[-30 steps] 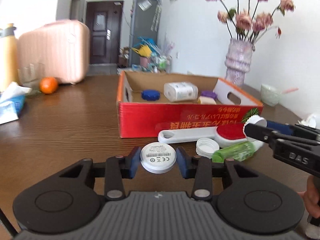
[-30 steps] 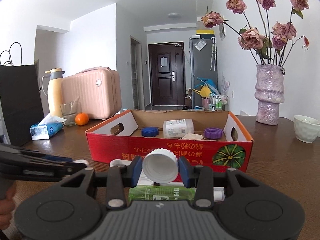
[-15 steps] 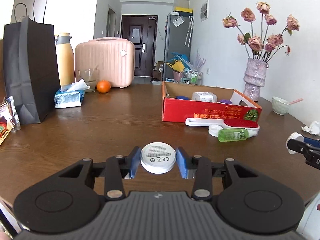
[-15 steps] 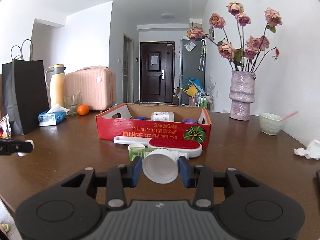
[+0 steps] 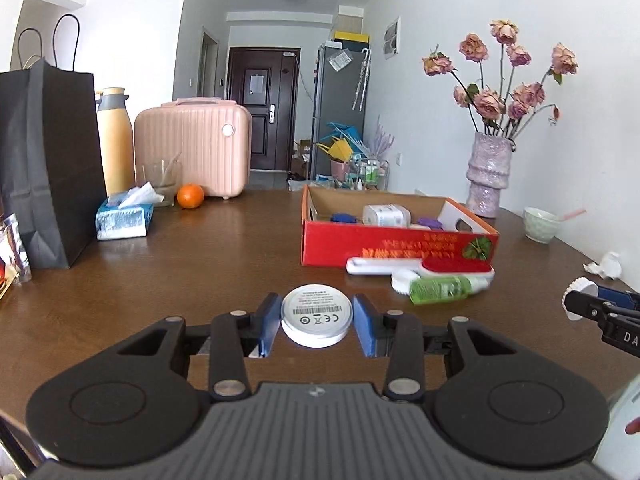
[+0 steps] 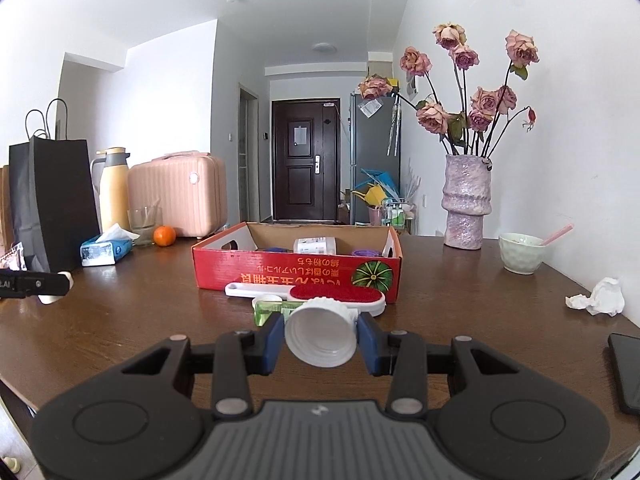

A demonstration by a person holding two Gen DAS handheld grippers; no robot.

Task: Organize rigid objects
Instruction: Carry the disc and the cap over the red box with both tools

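My left gripper [image 5: 316, 320] is shut on a flat white round disc [image 5: 317, 314] with a printed label, held above the near part of the wooden table. A ribbed white bottle cap [image 6: 321, 330] sits between the blue pads of my right gripper [image 6: 321, 338], which is shut on it. The red cardboard box [image 5: 396, 242] stands farther back and holds a white bottle [image 5: 386, 215], a blue lid [image 5: 345, 217] and a purple lid [image 5: 430, 223]. In front of the box lie a red-and-white lint brush [image 5: 420, 267], a green bottle [image 5: 442, 289] and a white cap [image 5: 400, 280].
A black paper bag [image 5: 44, 168], a yellow flask [image 5: 114, 140], a pink case [image 5: 196, 146], a tissue pack [image 5: 124, 220], a glass [image 5: 162, 178] and an orange [image 5: 191, 196] stand at the left. A vase [image 5: 490, 176], a bowl [image 5: 540, 224], crumpled tissue [image 6: 600, 298] and a dark phone [image 6: 626, 372] are at the right.
Both grippers have drawn back from the red box toward the near edge of the table, each still holding its piece. The box and the items before it now look smaller and farther.
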